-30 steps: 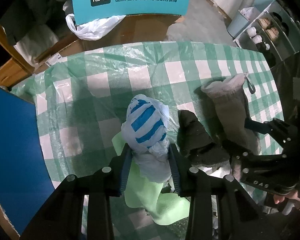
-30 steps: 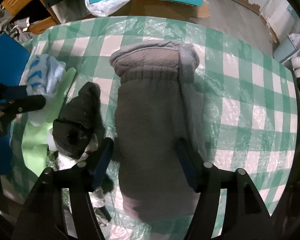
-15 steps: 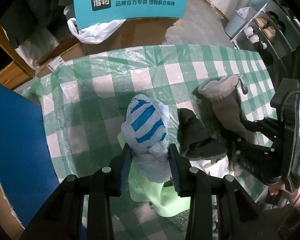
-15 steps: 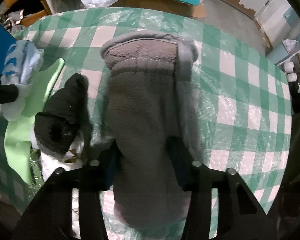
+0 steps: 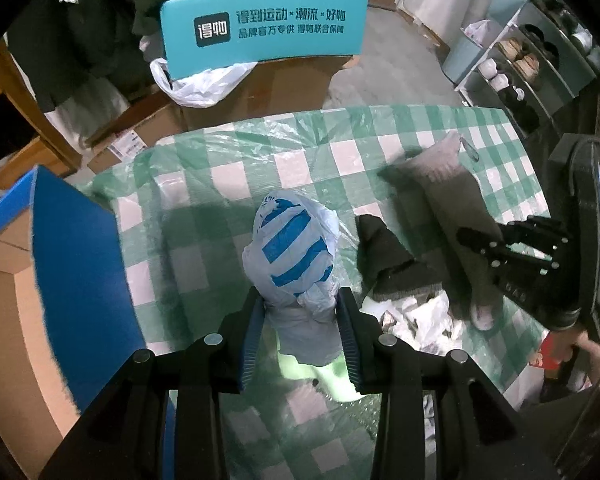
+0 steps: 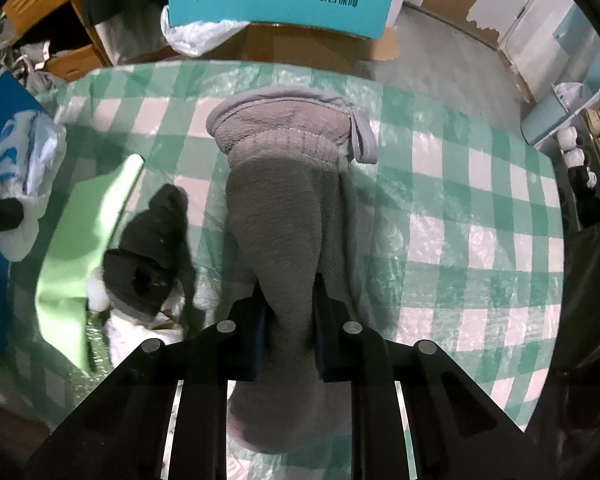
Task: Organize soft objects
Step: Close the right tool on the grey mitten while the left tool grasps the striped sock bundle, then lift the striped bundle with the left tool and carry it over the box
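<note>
At far left a blue flat panel (image 5: 80, 264) stands at the edge of the green-and-white checked plastic tablecloth (image 5: 228, 184). Your left gripper (image 5: 300, 320) is clamped on a white bundle with blue stripes (image 5: 292, 248), raised over a light green cloth (image 6: 84, 248). Beside it lies a small black knit sock (image 6: 148, 256). Your right gripper (image 6: 290, 316) pinches the long grey fleece sock (image 6: 280, 208), its cuff resting on the tablecloth.

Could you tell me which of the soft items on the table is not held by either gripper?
The black sock. It lies loose on the tablecloth, while the striped bundle and grey sock are each clamped.
</note>
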`<act>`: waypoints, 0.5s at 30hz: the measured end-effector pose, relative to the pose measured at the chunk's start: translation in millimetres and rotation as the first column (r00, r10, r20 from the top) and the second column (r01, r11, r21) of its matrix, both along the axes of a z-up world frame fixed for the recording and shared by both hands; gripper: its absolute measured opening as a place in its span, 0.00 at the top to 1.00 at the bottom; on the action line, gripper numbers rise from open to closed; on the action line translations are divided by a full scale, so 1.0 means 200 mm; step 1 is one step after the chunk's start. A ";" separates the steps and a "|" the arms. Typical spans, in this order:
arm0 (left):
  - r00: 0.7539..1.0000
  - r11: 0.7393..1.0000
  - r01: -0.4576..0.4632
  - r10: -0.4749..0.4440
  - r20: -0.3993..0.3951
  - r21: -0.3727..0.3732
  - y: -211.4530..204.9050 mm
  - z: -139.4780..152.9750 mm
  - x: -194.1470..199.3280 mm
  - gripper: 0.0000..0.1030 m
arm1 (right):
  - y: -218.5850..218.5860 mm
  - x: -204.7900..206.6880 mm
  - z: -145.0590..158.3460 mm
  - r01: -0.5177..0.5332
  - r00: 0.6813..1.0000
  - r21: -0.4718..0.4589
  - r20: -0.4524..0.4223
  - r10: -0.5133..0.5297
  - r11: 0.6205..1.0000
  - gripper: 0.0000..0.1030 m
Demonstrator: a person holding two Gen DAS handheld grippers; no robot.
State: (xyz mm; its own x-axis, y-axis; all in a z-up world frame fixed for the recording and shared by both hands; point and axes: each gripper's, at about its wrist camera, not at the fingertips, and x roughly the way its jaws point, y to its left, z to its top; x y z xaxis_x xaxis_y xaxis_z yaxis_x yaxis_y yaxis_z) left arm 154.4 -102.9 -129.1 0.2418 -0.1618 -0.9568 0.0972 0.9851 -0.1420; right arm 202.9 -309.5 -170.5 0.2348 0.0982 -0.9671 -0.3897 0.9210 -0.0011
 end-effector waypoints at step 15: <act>0.998 1.000 0.015 -0.014 0.063 -0.003 0.07 0.19 -0.16 0.64 | 0.12 -0.18 0.33 -0.045 0.998 0.093 0.055 0.040 0.995 0.85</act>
